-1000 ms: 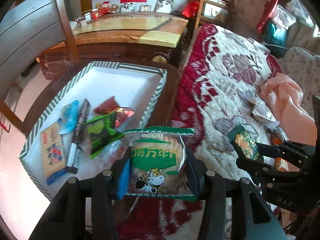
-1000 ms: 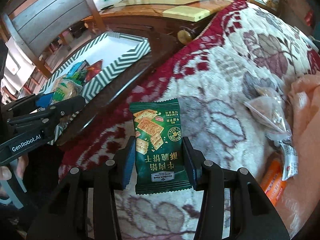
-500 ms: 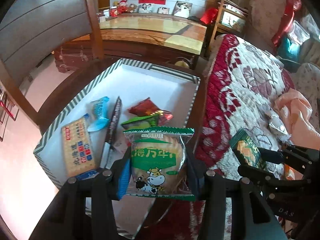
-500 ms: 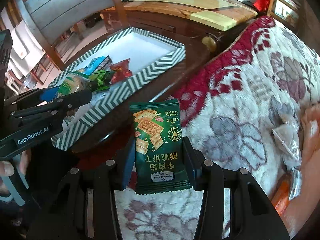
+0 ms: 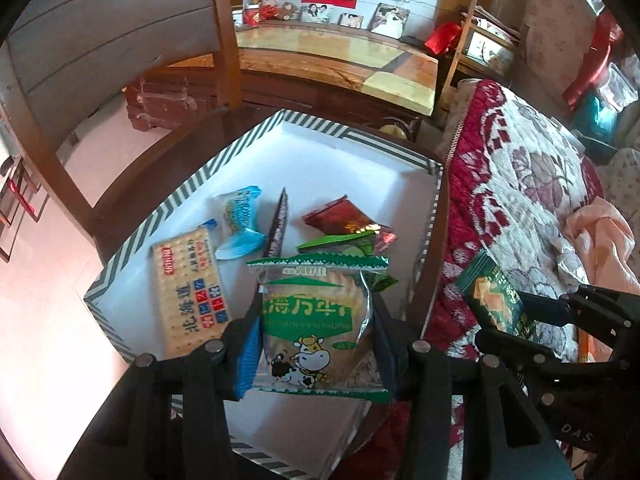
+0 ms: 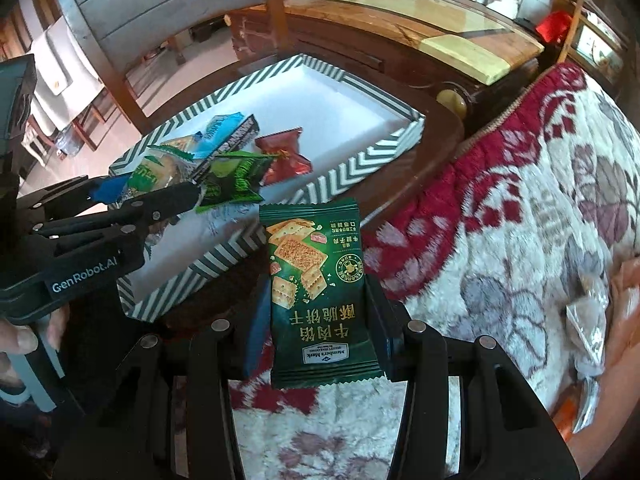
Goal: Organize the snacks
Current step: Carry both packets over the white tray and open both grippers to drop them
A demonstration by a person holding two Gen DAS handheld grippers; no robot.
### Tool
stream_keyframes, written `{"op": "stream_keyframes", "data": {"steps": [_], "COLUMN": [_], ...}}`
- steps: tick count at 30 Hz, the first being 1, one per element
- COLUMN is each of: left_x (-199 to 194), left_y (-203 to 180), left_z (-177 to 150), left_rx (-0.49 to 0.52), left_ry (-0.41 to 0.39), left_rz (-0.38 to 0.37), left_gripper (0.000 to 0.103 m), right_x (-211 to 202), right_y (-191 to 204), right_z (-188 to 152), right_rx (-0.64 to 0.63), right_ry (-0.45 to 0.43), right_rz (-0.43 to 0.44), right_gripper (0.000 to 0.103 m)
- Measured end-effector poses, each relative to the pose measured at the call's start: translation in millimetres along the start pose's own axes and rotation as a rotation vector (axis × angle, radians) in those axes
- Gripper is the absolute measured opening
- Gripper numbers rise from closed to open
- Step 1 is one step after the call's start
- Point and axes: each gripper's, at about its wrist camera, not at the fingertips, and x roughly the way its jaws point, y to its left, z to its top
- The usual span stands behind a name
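My left gripper is shut on a clear green-and-white cow-print cracker pack and holds it over the near part of the green-striped white box. The box holds several snacks: a tan cracker pack, a blue pack, a red pack and a green pack. My right gripper is shut on a dark green cracker pack, held over the blanket edge just right of the box. The left gripper also shows in the right wrist view.
The box sits on a dark wooden table. A red-and-cream flowered blanket lies to the right with clear snack bags and an orange pack on it. A wooden chair stands behind at left.
Both grippers have moved left toward the box with their packs. The left one is now over the box's near part; the right one has come up to its right side.
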Motion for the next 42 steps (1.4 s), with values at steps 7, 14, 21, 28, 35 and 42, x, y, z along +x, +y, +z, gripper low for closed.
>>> {"op": "stream_keyframes", "data": {"steps": [7,14,21,28,35,42], "left_x": [4,10,24,34,41,42], "left_y": [19,33,36,40,44,48], "left_z": [4,10,14,17,18,18], "left_rx": [-0.031,-0.040,-0.039,-0.041,-0.055,-0.072], "left_ry": [0.003,0.008,0.027,0.047,0.064,0.072], "left_rz": [0.018,0.035,0.040,0.042,0.051,0.072], "left_gripper": [0.051,0.051,0.051,0.051,0.051,0.057], "right_x": [11,22,39,64,82,80], "right_y": [13,22,27,34,39,33], "right_z": [17,38,70,94,107,96], "right_rx": [-0.033,-0.059,-0.071,-0.085,-0.077,-0.023], "right_ry": [0.013,0.013,0.020,0.044,0.044,0.033], "right_rz": [0.011,0.022,0.011,0.015,0.033,0.053], "right_gripper": [0.044,0.044,0.044,0.044,0.044,0.049]}}
